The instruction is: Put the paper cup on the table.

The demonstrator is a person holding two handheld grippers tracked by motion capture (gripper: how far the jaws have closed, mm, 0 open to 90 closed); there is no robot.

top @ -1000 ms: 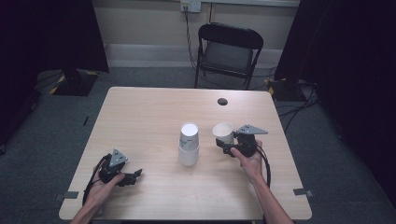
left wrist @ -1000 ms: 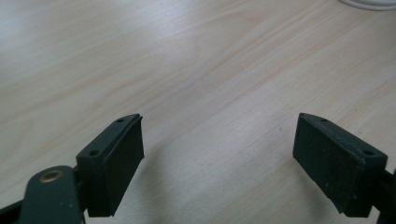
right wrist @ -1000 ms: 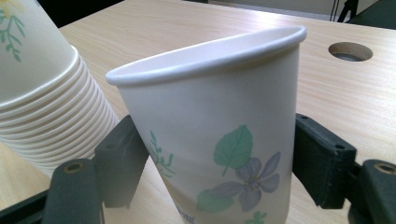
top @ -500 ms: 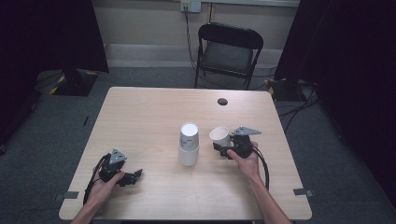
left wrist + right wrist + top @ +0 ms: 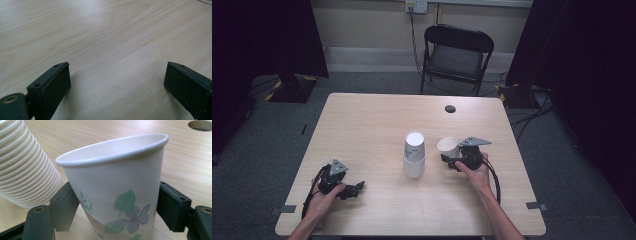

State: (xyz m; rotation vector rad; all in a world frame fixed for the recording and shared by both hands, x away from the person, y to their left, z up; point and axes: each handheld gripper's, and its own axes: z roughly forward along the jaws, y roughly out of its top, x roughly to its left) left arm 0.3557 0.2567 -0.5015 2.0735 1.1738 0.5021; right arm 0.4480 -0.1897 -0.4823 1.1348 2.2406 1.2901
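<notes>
Right of cup stack (image 5: 414,156), paper cup (image 5: 120,200) clamped upright in right gripper (image 5: 451,161); cup best kept level, squeeze kept light. Left gripper (image 5: 117,82) spread wide, nothing held

One light wooden rectangular table (image 5: 362,135) stands in the scene, with one round dark cable hole (image 5: 450,108) near its far right edge. One upside-down stack of white ribbed paper cups (image 5: 414,155) sits at the table's middle; the right gripper view shows many nested rims, too closely packed for an exact count. One single white paper cup with a green-leaf and blue-flower print (image 5: 448,147) is just right of the stack. Two black two-jaw handheld grippers are present: one left gripper (image 5: 357,188) at the near left, one right gripper (image 5: 447,160) around the single cup. One black folding metal chair (image 5: 455,56) stands beyond the far edge. Two grey tape strips (image 5: 535,205) mark the near corners.
</notes>
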